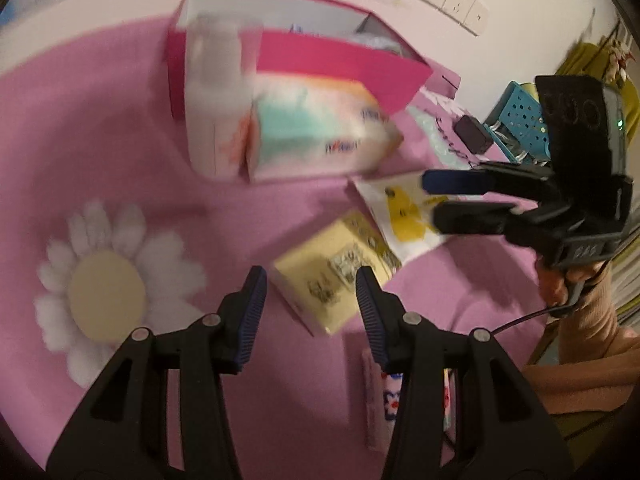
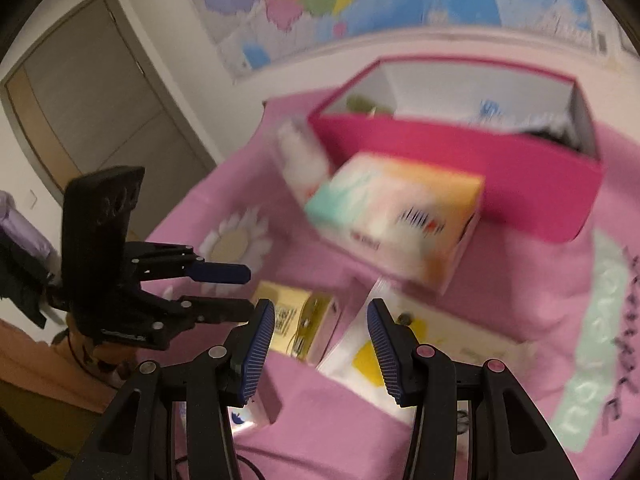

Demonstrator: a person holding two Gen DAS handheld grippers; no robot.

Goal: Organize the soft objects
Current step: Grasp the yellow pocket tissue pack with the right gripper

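We see the yellow pack [image 1: 334, 270] just ahead of our left gripper [image 1: 311, 300], probably nearer it than the right gripper [image 2: 320, 334]; both grippers are spread, empty.

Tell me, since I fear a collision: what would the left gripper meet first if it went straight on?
Probably the yellow packet lying on the pink cloth; it sits between the open left gripper fingers' line. Blur leaves depth unclear.

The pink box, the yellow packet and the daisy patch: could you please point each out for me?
pink box [image 1: 340, 66], left wrist view, front wall.
yellow packet [image 1: 320, 276], left wrist view, top face.
daisy patch [image 1: 106, 294], left wrist view, tan centre.
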